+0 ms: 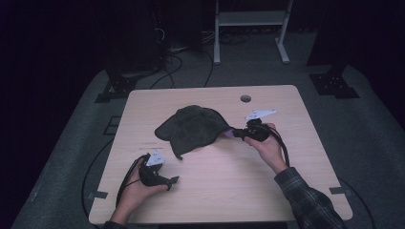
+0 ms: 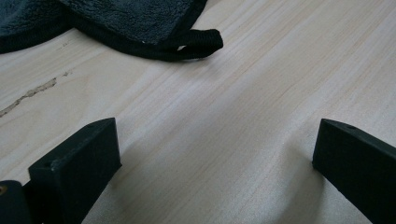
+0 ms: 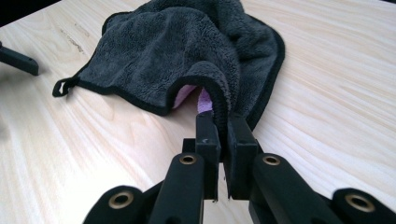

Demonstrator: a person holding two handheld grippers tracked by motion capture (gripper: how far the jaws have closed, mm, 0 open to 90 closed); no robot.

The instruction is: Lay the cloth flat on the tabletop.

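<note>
Your right hand (image 1: 268, 145) reaches forward, its gripper (image 3: 223, 126) clamped on the near edge of the one dark grey towel (image 1: 193, 128) lying mid-table (image 1: 286, 100), a lilac underside showing. Your left gripper (image 1: 173, 181) rests low near the front, jaws spread wide, just short of the towel's single hanging loop (image 2: 201, 42).

lab | dark curtained room | floor cables (image 1: 167, 67) | stand bases (image 1: 333, 82) | bare wooden table (image 1: 286, 102)

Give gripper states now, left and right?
Left gripper: open, empty, over bare table.
Right gripper: shut on the dark towel edge.
</note>
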